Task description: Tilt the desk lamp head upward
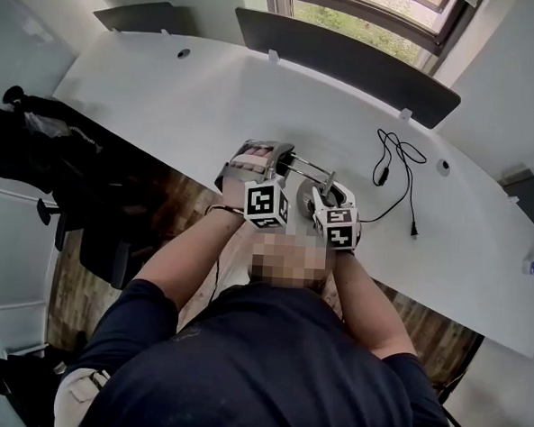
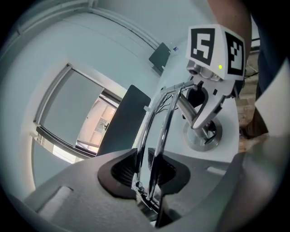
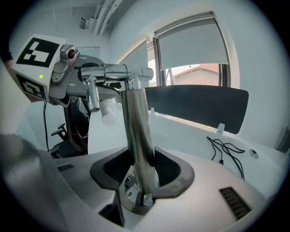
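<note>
A chrome desk lamp stands on the white desk (image 1: 166,94), near its front edge. My left gripper (image 2: 147,170) is shut on the lamp's two thin chrome rods (image 2: 158,131), which run up to the joint on top of the post. My right gripper (image 3: 142,167) is shut on the thick chrome post (image 3: 138,131), just above the round base (image 3: 136,201). In the right gripper view, a white bulb (image 3: 108,115) shows below the left gripper (image 3: 68,72). In the head view both grippers (image 1: 266,203) (image 1: 337,226) sit close together over the lamp, hiding most of it.
A black cable (image 1: 396,166) lies loose on the desk to the right of the lamp. Dark divider panels (image 1: 348,64) stand along the desk's far edge under a window. At the left, an office chair (image 1: 36,149) draped in dark cloth stands off the desk.
</note>
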Tool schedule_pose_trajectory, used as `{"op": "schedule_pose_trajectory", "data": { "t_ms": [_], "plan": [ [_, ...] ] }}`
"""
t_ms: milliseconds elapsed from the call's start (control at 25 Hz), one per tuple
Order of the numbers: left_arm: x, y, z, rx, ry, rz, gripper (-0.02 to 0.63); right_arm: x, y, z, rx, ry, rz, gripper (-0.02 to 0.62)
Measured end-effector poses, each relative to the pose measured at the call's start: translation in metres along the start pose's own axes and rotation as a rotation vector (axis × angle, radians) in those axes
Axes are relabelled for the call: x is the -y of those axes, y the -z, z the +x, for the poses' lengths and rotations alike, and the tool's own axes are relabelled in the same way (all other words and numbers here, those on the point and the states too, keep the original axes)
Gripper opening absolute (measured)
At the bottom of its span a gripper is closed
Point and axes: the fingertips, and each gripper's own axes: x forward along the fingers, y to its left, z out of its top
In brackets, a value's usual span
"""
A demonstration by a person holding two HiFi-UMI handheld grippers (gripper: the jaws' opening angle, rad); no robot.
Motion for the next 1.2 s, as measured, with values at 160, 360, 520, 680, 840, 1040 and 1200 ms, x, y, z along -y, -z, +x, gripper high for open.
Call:
{"op": "schedule_pose_trajectory", "data": {
  "t_ms": [160,360,520,680,840,1040,1200],
  "plan": [
    [-0.012,-0.009,-0.009,-0.013,-0.019,0.088,0.077,0.000,0.000,0.000,-0.004,-0.012,-0.002,0.164],
    [-0.016,-0.014,-0.014,-0.037,-0.007,0.147,0.078,0.000,0.001,0.001,-0.013,-0.020,-0.003,0.164],
    [-0.021,-0.017,-0.019,-0.067,-0.014,0.205,0.078,-0.002,0.000,0.001,-0.012,-0.021,-0.018,0.163],
    [-0.023,-0.022,-0.022,-0.103,0.000,0.260,0.080,-0.003,-0.001,0.000,-0.019,-0.017,-0.045,0.163],
    [-0.024,-0.027,-0.024,-0.143,0.049,0.332,0.082,-0.002,-0.001,0.000,-0.020,-0.013,-0.058,0.161],
    [-0.027,-0.036,-0.029,-0.176,0.052,0.446,0.081,-0.003,0.001,0.000,-0.034,-0.014,-0.046,0.158],
    [-0.029,-0.041,-0.031,-0.203,0.065,0.496,0.081,-0.002,0.000,0.001,-0.032,-0.007,-0.026,0.158]
  ]
}}
